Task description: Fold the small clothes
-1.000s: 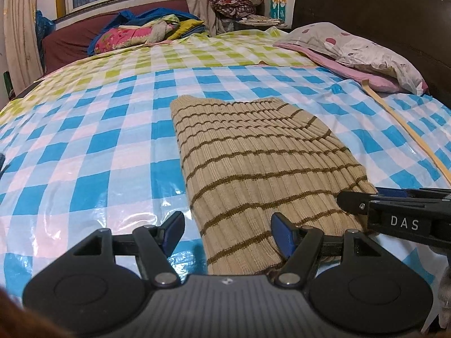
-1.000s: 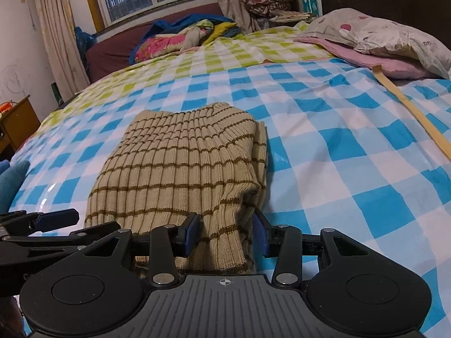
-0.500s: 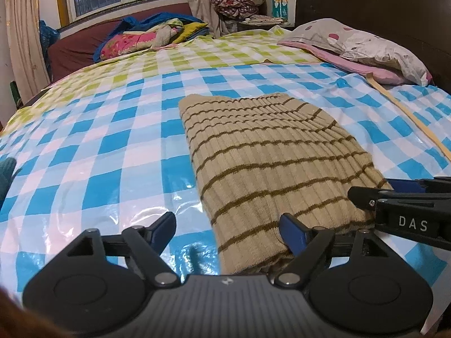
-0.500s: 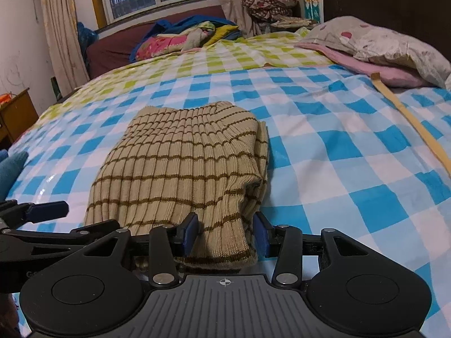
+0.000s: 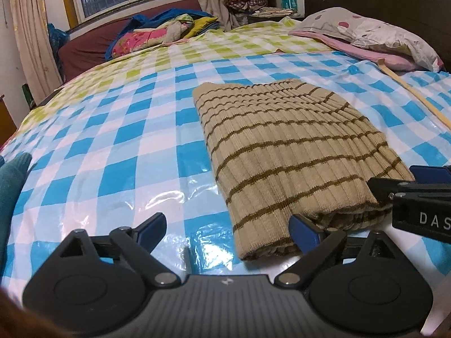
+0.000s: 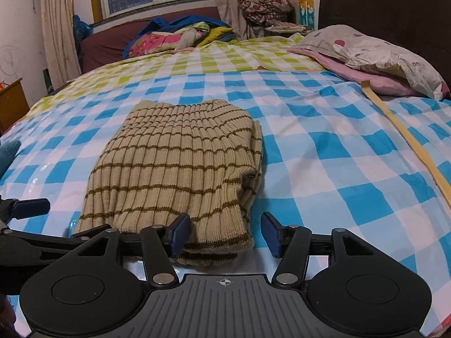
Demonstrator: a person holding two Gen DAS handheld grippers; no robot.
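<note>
The beige ribbed knit sweater with thin brown stripes [image 6: 180, 166] is lying folded on the glossy blue-and-white checked bed cover [image 5: 112, 146], long axis running straight away from both claws, near hem right at the fingertips. Right gripper [image 6: 225, 233] looks nearer imo: its jaws straddle the near right corner, spread wide and gripping nothing, left pad about touching the knit. Left gripper [image 5: 227, 229] is also released and empty, sitting mostly beside the left edge, with only its right pad against the hem. Further out there's a spotted white pillow [image 6: 375, 53] on a pink one.
</note>
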